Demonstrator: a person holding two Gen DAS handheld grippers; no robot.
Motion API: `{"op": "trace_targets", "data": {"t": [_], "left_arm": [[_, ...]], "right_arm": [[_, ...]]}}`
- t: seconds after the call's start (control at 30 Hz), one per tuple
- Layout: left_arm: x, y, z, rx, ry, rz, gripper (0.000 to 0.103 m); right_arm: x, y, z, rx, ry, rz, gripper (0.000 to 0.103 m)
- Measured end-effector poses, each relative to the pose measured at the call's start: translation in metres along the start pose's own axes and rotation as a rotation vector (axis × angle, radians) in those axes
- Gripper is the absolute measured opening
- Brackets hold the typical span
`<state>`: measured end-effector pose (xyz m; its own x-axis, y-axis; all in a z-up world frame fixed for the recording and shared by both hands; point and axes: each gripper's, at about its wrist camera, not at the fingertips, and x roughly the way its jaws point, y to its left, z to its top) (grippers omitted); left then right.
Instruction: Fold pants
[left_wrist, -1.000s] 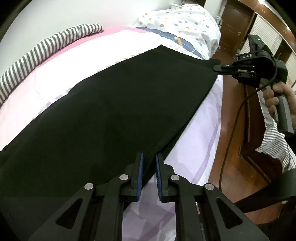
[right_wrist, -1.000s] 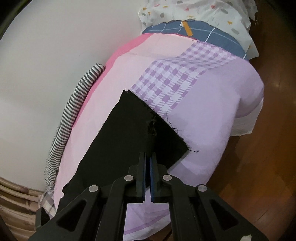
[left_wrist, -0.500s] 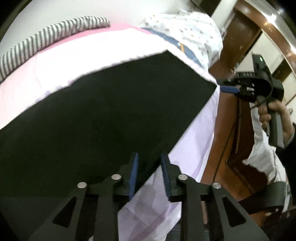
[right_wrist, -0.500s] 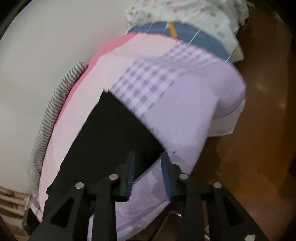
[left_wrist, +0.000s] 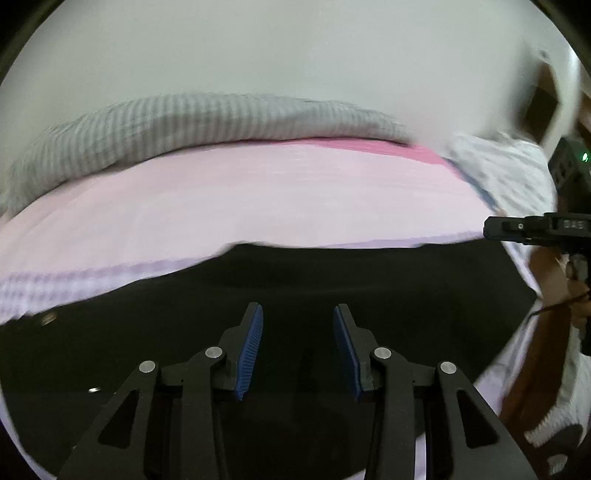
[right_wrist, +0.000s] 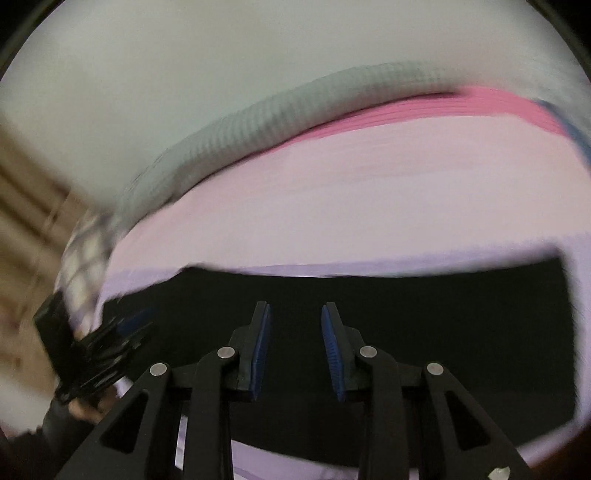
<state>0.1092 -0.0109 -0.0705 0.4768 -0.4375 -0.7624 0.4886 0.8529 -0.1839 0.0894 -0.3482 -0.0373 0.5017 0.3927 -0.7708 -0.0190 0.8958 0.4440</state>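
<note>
The black pants (left_wrist: 332, 280) lie flat on the bed (left_wrist: 258, 192), near its front edge. The left hand-held gripper (left_wrist: 298, 350) is over the pants with its jaws apart and nothing between them. The right hand-held gripper (right_wrist: 294, 350) is over the pants too, jaws also apart. A striped cloth (left_wrist: 184, 122) lies along the wall.

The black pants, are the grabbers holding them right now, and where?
No. Both are open. The left gripper and the right gripper have nothing between their blue pads. The black pants lie flat on the bed.
</note>
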Motion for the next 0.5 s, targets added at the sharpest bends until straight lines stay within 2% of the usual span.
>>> {"op": "trace_targets", "data": {"t": [0.1, 0.27, 0.4, 0.5], "left_arm": [[-0.001, 0.035, -0.013, -0.061, 0.015, 0.056, 0.041], [0.002, 0.065, -0.035, -0.109, 0.045, 0.102, 0.041], [0.002, 0.078, -0.055, -0.162, 0.054, 0.079, 0.041], [-0.002, 0.078, -0.063, -0.161, 0.047, 0.071, 0.041]], "right_arm": [[0.061, 0.048, 0.027, -0.113, 0.123, 0.075, 0.028], [0.129, 0.104, 0.04, -0.237, 0.26, 0.117, 0.028], [0.167, 0.12, 0.049, -0.299, 0.326, 0.099, 0.028], [0.188, 0.122, 0.055, -0.329, 0.363, 0.081, 0.03]]}}
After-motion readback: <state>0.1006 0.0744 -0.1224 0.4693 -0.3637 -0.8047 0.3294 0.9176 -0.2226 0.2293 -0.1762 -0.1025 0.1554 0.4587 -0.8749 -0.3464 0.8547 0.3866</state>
